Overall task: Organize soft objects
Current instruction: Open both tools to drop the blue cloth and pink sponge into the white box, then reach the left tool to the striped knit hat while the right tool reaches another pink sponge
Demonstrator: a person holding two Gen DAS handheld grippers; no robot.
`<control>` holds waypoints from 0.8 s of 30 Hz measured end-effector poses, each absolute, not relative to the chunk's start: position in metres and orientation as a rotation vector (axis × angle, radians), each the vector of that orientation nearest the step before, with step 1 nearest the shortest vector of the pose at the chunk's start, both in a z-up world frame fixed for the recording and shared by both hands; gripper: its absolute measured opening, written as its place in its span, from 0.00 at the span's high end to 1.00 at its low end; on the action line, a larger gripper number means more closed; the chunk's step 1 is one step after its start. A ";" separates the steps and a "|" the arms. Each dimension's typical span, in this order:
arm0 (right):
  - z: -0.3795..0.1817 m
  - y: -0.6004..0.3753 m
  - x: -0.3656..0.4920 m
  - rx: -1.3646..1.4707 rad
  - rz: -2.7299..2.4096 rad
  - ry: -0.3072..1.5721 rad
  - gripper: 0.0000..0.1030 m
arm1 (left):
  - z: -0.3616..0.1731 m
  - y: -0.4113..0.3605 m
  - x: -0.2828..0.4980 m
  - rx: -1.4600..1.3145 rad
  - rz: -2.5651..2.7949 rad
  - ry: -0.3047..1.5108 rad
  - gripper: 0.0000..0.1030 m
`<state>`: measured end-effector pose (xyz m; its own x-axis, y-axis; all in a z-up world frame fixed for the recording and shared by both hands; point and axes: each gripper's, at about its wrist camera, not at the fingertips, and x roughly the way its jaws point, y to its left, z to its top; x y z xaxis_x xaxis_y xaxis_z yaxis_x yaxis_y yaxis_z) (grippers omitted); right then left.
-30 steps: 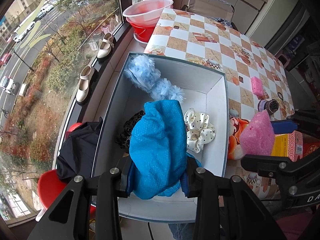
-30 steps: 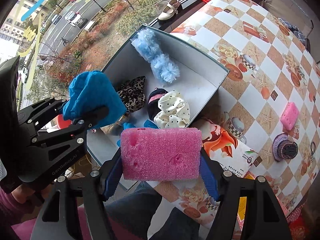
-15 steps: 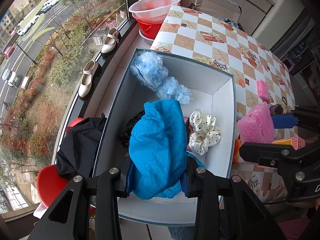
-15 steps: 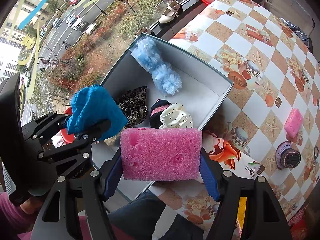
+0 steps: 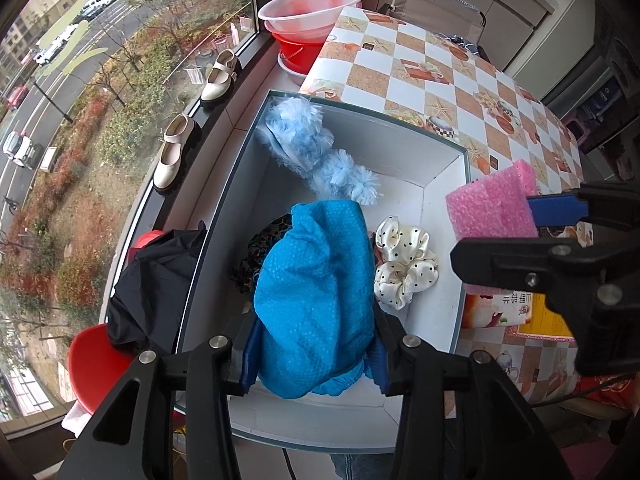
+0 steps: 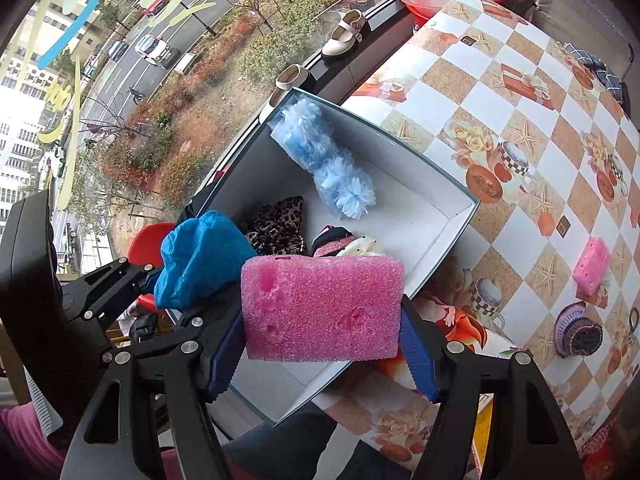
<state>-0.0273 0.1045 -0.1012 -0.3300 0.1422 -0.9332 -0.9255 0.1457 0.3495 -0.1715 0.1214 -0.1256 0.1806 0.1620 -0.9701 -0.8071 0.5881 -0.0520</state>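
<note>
Beside a window over a street, an open grey cardboard box sits under both tools, so each load can drop straight in. Clamped in the left gripper is a bunched blue textured cloth, hanging above the box's near end. To its right, the right gripper pinches a pink foam sponge block over the near rim.

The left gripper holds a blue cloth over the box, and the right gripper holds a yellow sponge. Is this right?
Not quite: the sponge in the right gripper is pink, not yellow, as the right wrist view shows. The rest is right: the left gripper holds a blue cloth over the box.
</note>
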 end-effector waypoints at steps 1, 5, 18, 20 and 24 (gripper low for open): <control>-0.101 0.106 -0.026 -0.808 1.377 1.443 0.31 | -0.126 0.121 -0.171 -0.660 0.763 1.203 0.48; -0.100 0.109 -0.024 -0.794 1.373 1.442 0.30 | -0.126 0.121 -0.170 -0.654 0.775 1.212 0.34; -0.104 0.102 -0.007 -0.759 1.298 1.496 0.00 | -0.138 0.120 -0.165 -0.633 0.822 1.291 0.13; -0.104 0.097 -0.003 -0.744 1.285 1.510 0.00 | -0.140 0.121 -0.165 -0.661 0.809 1.296 0.07; -0.097 0.086 0.011 -0.716 1.247 1.549 0.00 | -0.136 0.123 -0.156 -0.706 0.739 1.280 0.00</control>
